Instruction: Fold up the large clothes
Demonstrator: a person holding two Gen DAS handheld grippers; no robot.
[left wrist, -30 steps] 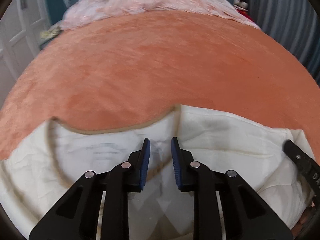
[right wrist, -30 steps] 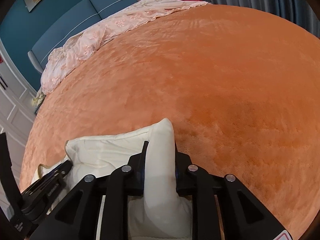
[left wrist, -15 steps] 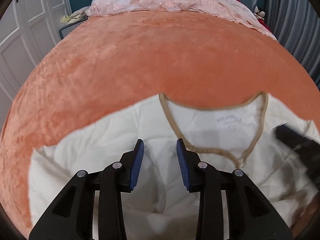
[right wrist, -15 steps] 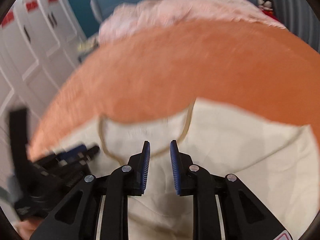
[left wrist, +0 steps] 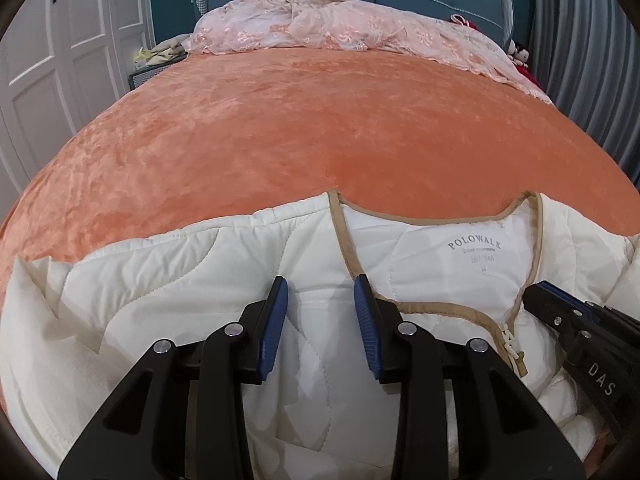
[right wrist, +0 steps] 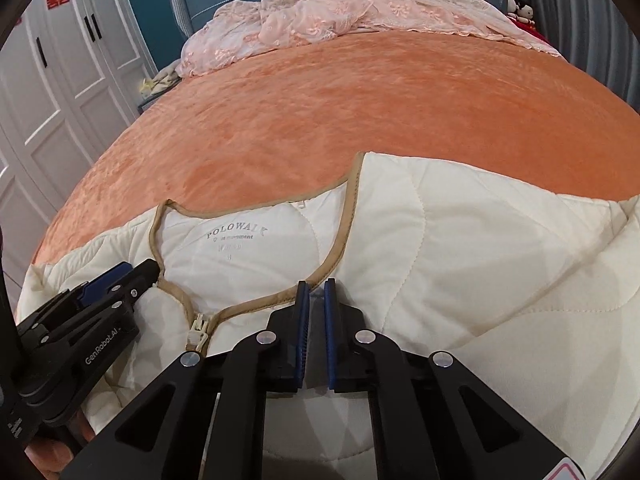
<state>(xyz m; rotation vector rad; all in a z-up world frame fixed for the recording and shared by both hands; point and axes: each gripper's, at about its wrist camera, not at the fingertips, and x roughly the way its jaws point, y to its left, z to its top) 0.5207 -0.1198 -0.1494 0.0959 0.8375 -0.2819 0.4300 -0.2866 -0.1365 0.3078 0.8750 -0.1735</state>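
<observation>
Quilted cream jacket (left wrist: 168, 280) lies front-up on the orange bedspread (left wrist: 320, 128), at its near edge, collar toward the headboard. Tan-trimmed neckline (right wrist: 344, 224) is open, POLOWALK label (left wrist: 474, 245) showing inside, zipper (right wrist: 198, 330) closed just below the V.

Left gripper (left wrist: 320, 300): jaws wide apart, empty, hovering over the chest panel beside the neckline trim. Right gripper (right wrist: 316, 300): jaws nearly closed with a thin gap, tips at the trim on the other side of the V; can't tell whether any fabric is pinched in there, looks empty.

Progress, my read: early. Jacket looks spread and roughly flattened, and no body fold is visible. Sleeves mostly out of frame, so their state is unknown. Left to do: sleeves in, sides over, then bottom-to-collar fold. Puffy fill will likely spring back, so folds may need pressing.
</observation>
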